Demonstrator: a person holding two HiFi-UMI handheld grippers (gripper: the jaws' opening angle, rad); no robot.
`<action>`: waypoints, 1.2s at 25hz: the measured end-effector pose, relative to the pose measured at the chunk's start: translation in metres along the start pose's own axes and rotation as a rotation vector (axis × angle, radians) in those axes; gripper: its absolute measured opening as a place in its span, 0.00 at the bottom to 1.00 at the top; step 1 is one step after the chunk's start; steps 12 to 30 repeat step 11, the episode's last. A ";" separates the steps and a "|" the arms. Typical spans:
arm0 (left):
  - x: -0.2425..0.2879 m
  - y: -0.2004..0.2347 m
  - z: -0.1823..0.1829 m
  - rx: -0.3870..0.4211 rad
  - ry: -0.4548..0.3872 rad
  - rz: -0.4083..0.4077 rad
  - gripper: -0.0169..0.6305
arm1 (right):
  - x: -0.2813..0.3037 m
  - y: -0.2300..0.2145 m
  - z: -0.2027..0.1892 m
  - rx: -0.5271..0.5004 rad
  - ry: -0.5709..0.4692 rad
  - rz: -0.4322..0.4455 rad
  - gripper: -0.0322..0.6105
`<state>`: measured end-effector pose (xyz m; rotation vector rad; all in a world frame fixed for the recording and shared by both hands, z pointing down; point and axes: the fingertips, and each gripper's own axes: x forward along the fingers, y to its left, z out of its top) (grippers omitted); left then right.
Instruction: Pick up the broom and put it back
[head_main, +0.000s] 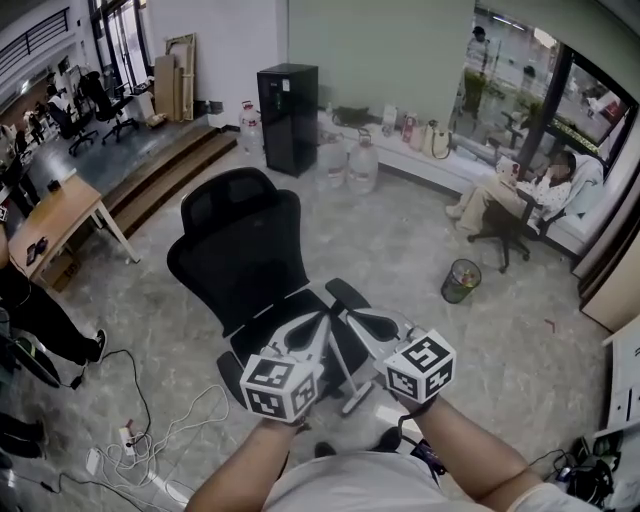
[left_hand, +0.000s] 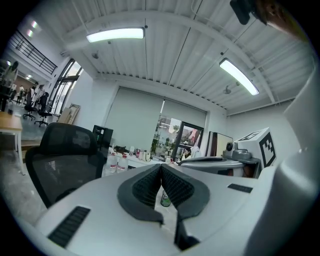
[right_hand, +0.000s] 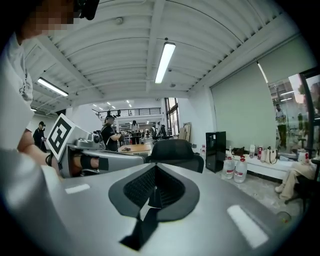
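Note:
My two grippers are held side by side above a black office chair (head_main: 240, 250), tips pointing away from me. The left gripper (head_main: 322, 322) (left_hand: 161, 172) is shut, its pad tips touching and nothing pinched between them. The right gripper (head_main: 345, 318) (right_hand: 154, 175) is shut too; only a dark slit shows between its pads. In the head view a thin pale rod (head_main: 342, 362) runs from just below the two tips down to the floor by my feet. I cannot tell whether it is the broom's handle or whether either gripper holds it. No broom head is clearly visible.
A green waste bin (head_main: 461, 280) (left_hand: 165, 200) stands on the floor to the right. A black cabinet (head_main: 288, 105) and water jugs (head_main: 362, 165) line the far wall. Cables (head_main: 150, 450) trail at lower left, a wooden table (head_main: 50, 220) is at left, and a person sits at right (head_main: 520, 195).

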<state>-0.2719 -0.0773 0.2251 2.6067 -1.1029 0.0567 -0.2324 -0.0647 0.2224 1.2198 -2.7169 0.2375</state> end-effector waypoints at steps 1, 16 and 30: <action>-0.001 0.002 0.001 -0.001 -0.002 0.003 0.04 | 0.002 0.002 0.002 0.003 -0.002 0.004 0.05; -0.011 0.019 0.004 -0.026 -0.024 0.016 0.04 | 0.019 0.014 0.008 0.021 -0.008 0.026 0.05; -0.011 0.019 0.004 -0.026 -0.024 0.016 0.04 | 0.019 0.014 0.008 0.021 -0.008 0.026 0.05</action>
